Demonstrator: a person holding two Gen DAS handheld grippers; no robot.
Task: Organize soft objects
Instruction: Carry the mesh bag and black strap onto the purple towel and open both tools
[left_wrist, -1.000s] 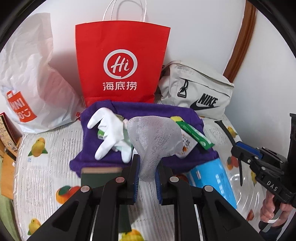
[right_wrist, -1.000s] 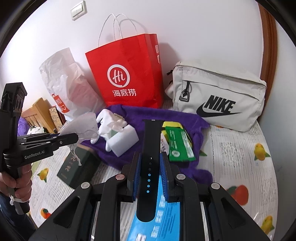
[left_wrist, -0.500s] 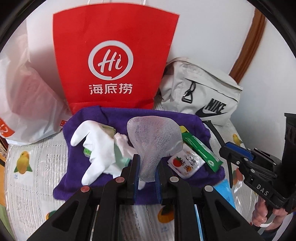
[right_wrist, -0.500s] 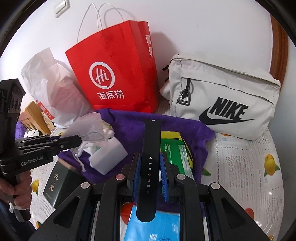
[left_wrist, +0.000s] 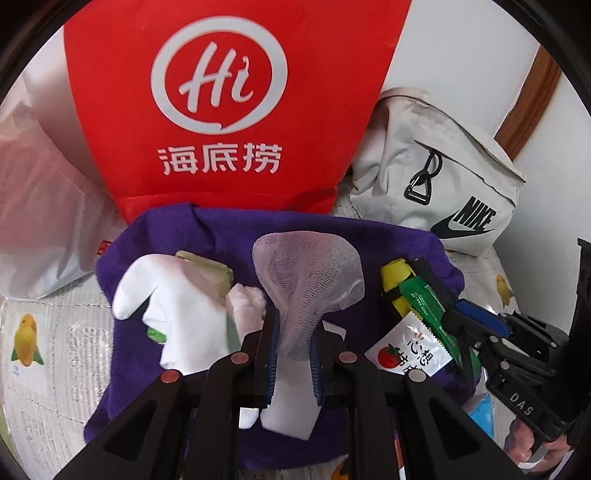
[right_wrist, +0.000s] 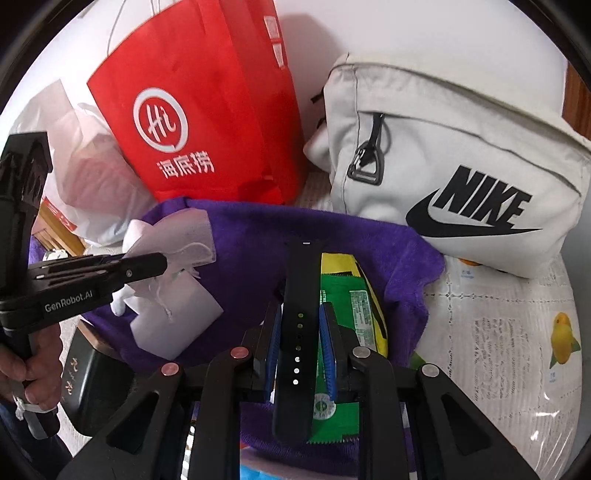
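Left gripper (left_wrist: 293, 354), black two-finger tool with blue pads: clamped on the neck of a translucent white mesh drawstring pouch (left_wrist: 308, 280), pouch fanning out above the fingertips, over the purple plush towel (left_wrist: 236, 236). Right gripper (right_wrist: 301, 349), same build: clamped on a black perforated silicone watch strap (right_wrist: 299, 314), strap running lengthwise between the pads and projecting past both ends, also above the towel. On the towel, left part: white fabric glove (left_wrist: 177, 310) lying across a pale green packet (left_wrist: 207, 266); flat white box (right_wrist: 177, 317) beneath the pouch. On the towel, right part: green and yellow sachets (right_wrist: 347, 295) directly under the strap; small white sachet with a tomato print (left_wrist: 410, 347) beside them. Behind the towel, against the white wall: red paper carrier bag with white "Hi" logo (left_wrist: 221, 96), upright; pale grey Nike fabric bag (right_wrist: 461, 162) to its right; crumpled white plastic bag (left_wrist: 44, 206) to its left. Beneath everything: white fruit-printed table cover (right_wrist: 498, 332). Dark green box (right_wrist: 88, 384) off the towel's near left corner.
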